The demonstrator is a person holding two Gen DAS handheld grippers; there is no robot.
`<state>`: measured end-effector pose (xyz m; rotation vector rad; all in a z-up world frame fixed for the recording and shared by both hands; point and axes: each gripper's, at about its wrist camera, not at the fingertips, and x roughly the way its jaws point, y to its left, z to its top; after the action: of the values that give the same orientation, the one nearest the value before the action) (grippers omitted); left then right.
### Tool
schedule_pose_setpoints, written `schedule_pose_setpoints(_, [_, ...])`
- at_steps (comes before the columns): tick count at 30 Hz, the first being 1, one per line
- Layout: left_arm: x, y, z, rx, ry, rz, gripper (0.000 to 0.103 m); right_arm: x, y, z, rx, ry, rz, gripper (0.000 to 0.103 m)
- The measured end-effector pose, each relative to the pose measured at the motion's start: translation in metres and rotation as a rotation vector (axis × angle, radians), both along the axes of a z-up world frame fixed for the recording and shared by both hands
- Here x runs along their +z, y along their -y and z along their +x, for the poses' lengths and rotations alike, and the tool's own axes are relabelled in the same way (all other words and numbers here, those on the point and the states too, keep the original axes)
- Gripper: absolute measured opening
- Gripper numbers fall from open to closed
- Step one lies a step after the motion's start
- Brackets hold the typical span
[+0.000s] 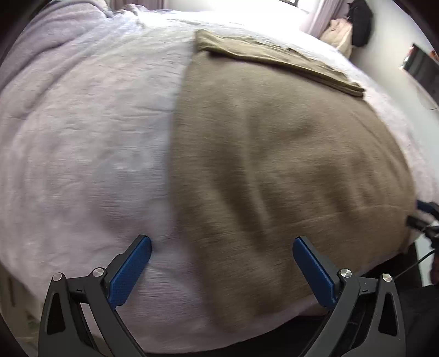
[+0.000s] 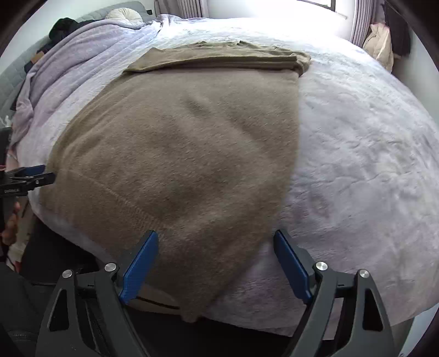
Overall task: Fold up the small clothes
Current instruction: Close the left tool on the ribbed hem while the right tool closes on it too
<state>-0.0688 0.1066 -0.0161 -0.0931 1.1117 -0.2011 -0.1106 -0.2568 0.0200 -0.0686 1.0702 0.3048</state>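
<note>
A tan knit garment (image 1: 274,153) lies flat on a pale lilac bedspread (image 1: 87,142), its far end folded over into a strip (image 1: 274,60). My left gripper (image 1: 222,247) hovers open over the garment's near left corner; its left finger is over bare bedspread, its right finger over the cloth. In the right wrist view the same garment (image 2: 178,153) fills the middle, with the folded strip (image 2: 219,59) at the far end. My right gripper (image 2: 216,241) stands open above the garment's near right corner, nothing pinched. The left gripper (image 2: 33,175) shows at that view's left edge.
A rumpled lilac blanket (image 2: 68,49) is heaped at the bed's far left, with a round cushion (image 2: 123,13) behind. Curtains (image 2: 362,27) and a cream bag (image 2: 381,44) stand beyond the far right. The bed's near edge (image 2: 247,326) drops to dark floor.
</note>
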Motion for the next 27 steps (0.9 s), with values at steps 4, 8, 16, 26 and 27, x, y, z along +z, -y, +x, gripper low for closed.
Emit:
schedule_pose_setpoints(4, [-0.012,0.009,0.008,0.023,0.016,-0.006,0.103,-0.005,-0.018,-0.006,0.054,0.019,-0.035,0.078])
schedule_pose_setpoints(8, [-0.017,0.007,0.008,0.038,0.032,-0.032,0.103,-0.011,-0.028,-0.015,0.054,0.040,-0.112,0.060])
schedule_pose_setpoints(16, [-0.001,-0.030,-0.011,0.046,0.015,-0.141,0.018,-0.005,-0.009,-0.016,0.078,-0.005,0.042,0.011])
schedule_pose_setpoints(26, [0.011,-0.015,-0.016,0.030,-0.012,-0.051,0.009,0.009,0.000,-0.020,0.048,0.003,0.030,0.010])
schedule_pose_setpoints(27, [0.006,-0.014,-0.014,0.027,-0.029,-0.042,0.010,0.001,0.002,-0.018,0.035,-0.023,0.029,0.010])
